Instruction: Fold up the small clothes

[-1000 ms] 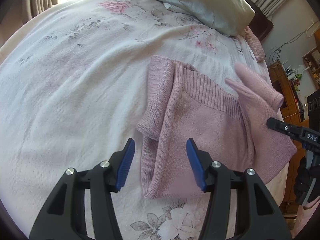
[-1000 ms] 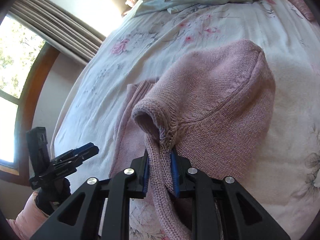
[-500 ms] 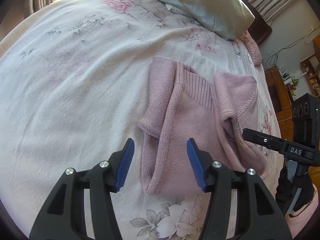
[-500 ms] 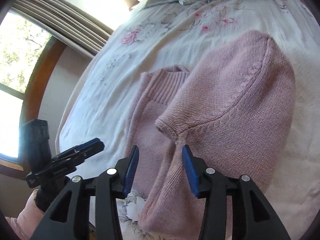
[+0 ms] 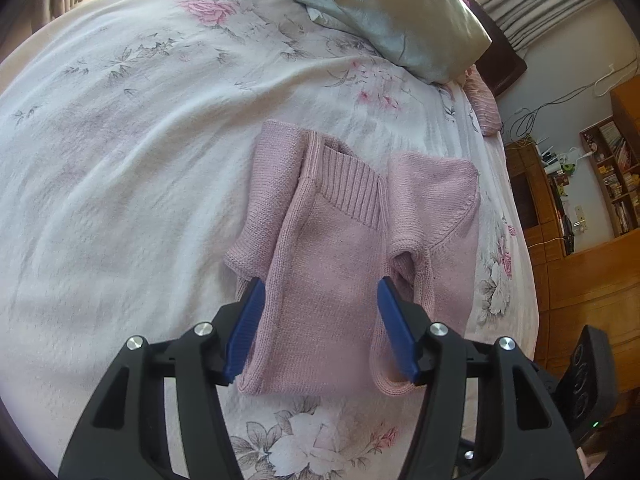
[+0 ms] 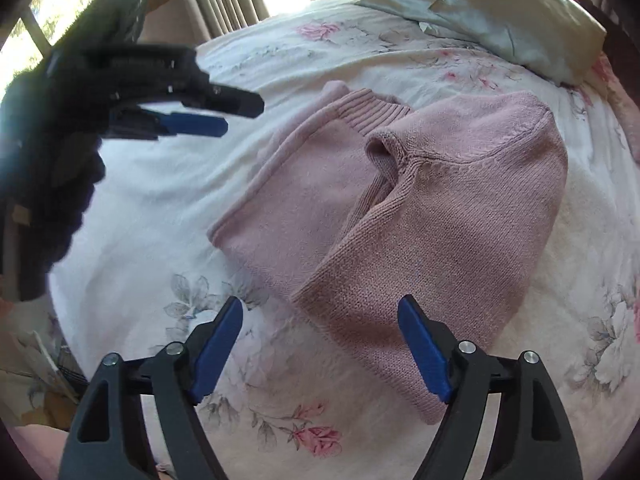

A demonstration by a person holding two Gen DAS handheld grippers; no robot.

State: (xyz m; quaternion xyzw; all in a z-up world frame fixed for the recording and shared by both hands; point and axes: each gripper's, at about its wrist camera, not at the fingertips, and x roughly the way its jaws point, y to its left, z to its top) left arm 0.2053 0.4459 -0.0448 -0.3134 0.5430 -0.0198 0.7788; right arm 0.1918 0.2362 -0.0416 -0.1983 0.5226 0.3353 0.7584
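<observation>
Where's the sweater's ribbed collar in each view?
Left wrist: collar sits centre frame, above the open left gripper.
Right wrist: collar sits upper centre, left of the folded-over sleeve.
Shared landmark: the silver pillow at the top right in both.

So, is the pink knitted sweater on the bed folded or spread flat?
Partly folded: the pink knitted sweater has both sides turned inward over its middle.

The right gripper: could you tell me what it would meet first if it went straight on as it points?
Probably the pink sweater: its folded-over side lies just ahead of the open right gripper, though depth is unclear.
</observation>
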